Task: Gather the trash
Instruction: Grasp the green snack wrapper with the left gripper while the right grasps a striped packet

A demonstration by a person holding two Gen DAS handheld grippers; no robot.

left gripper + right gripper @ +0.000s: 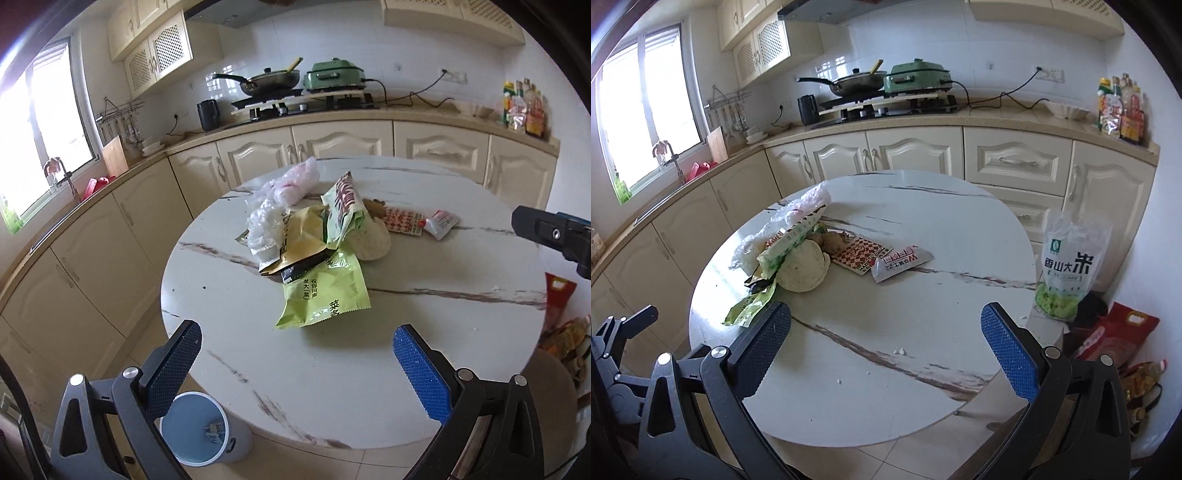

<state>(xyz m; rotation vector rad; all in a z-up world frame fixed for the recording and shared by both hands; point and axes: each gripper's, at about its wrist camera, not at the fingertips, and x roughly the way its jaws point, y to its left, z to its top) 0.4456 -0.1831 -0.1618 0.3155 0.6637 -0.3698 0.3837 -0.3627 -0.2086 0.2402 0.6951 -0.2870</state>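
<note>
A pile of trash lies on the round marble table: a light green snack bag, a yellow-black wrapper, crumpled clear plastic, a pink-white plastic bag, a round flatbread-like piece, a checkered red wrapper and a small white-red sachet. My left gripper hangs open over the table's near edge, short of the green bag. My right gripper is open above bare table, with the sachet and flatbread beyond it. The right gripper's tip shows at the left view's right edge.
A grey-blue trash bin stands on the floor by the table's near left edge. Kitchen counter with stove, pan and green cooker runs behind. A rice bag and red bags sit at the right by the table.
</note>
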